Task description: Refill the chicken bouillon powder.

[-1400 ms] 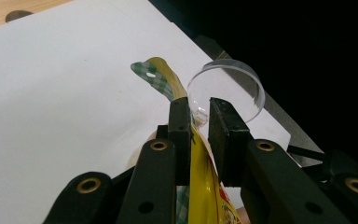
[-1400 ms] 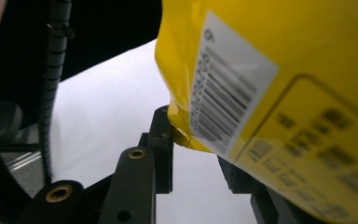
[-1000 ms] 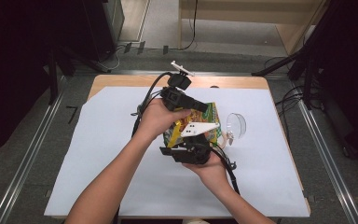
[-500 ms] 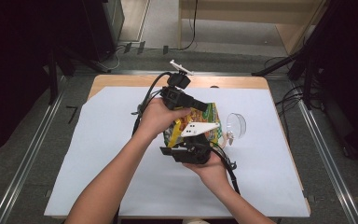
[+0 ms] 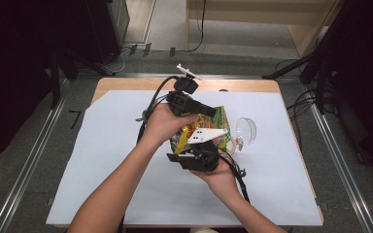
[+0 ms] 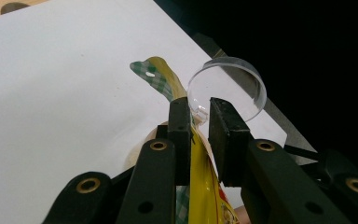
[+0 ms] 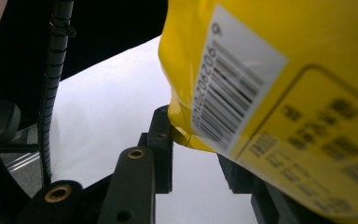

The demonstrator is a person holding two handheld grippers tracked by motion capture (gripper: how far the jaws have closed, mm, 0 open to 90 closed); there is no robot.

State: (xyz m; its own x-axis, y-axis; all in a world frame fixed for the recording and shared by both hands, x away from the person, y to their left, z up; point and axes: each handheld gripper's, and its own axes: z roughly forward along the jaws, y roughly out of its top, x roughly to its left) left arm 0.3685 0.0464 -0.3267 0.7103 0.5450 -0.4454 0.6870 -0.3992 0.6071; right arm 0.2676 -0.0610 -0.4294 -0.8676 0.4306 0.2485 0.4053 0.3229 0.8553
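A yellow snack bag (image 5: 217, 119) with a barcode label (image 7: 233, 79) hangs in the air over the white table cover (image 5: 102, 145), held between both grippers. My left gripper (image 5: 208, 112) comes in from the left and is shut on the bag's upper edge. In the left gripper view its jaws (image 6: 199, 119) stand close together with the yellow foil (image 6: 205, 186) running up between them. My right gripper (image 5: 197, 151) rises from below and is shut on a lower corner of the bag (image 7: 186, 133); its far jaw is hidden behind the foil.
A clear plastic bowl (image 5: 245, 130) lies tilted on the cover just right of the bag, seen past the left jaws as a transparent rim (image 6: 228, 84). Black cables trail from both grippers. Wooden table edge (image 5: 126, 83) shows at the back; dark floor surrounds the table.
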